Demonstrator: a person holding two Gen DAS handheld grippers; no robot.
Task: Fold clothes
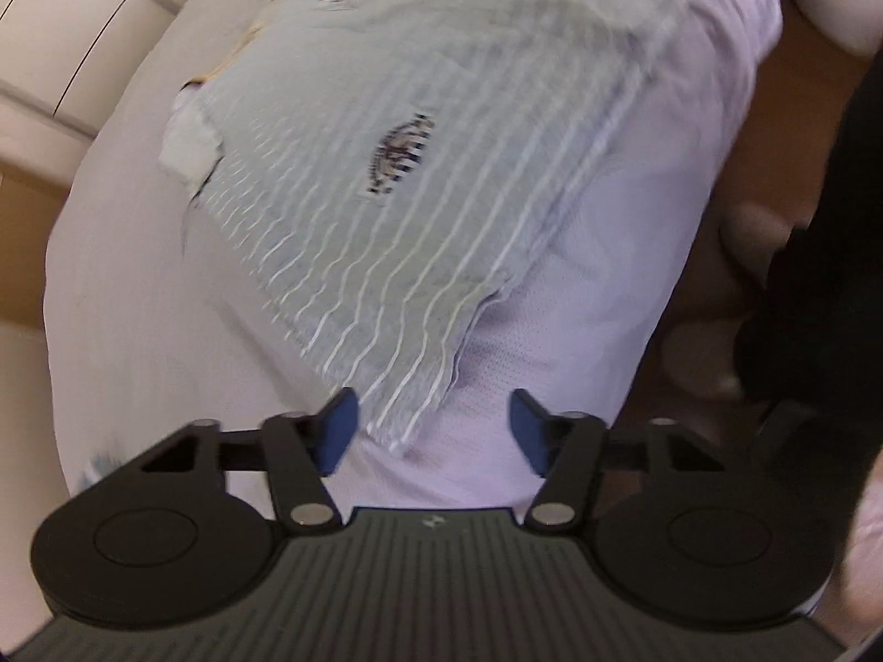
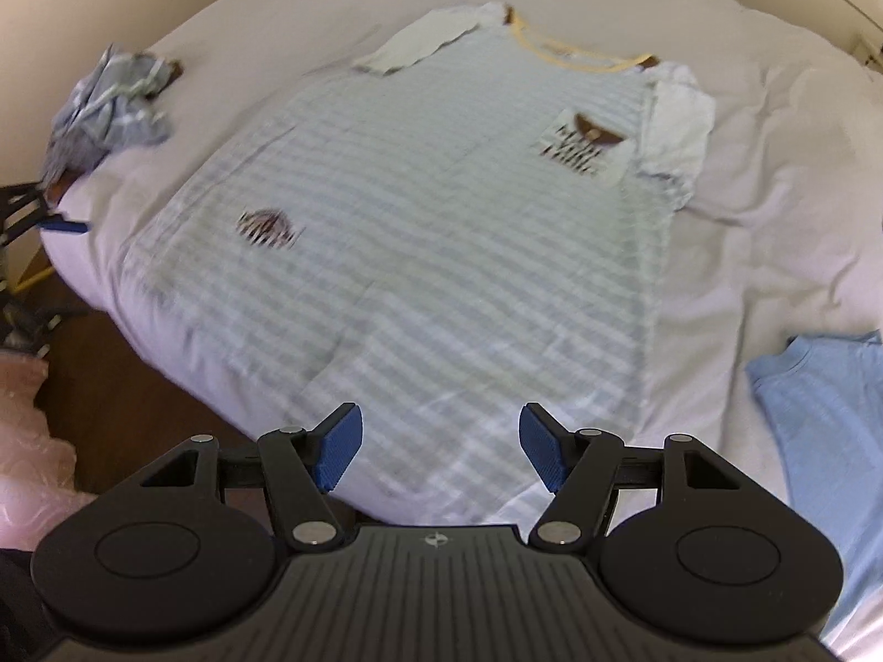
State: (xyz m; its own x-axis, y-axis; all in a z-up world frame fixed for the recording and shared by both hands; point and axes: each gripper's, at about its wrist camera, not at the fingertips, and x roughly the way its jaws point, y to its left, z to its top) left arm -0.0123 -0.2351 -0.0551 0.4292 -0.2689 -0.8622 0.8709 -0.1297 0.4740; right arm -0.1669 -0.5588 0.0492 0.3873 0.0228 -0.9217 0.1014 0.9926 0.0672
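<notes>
A pale blue and white striped T-shirt (image 2: 419, 231) lies spread flat, front up, on a white bed (image 2: 772, 209), with a yellow collar at the far end and a dark chest patch. My right gripper (image 2: 440, 449) is open and empty, just over the shirt's near hem. My left gripper (image 1: 433, 430) is open and empty, its jaws standing either side of a bottom corner of the same shirt (image 1: 397, 254). The left gripper also shows at the left edge of the right wrist view (image 2: 60, 225).
A crumpled grey-blue striped garment (image 2: 110, 105) lies at the bed's far left corner. A light blue garment (image 2: 828, 419) lies at the right. The brown floor (image 2: 127, 408) and pink bubble wrap (image 2: 27, 441) are to the left of the bed.
</notes>
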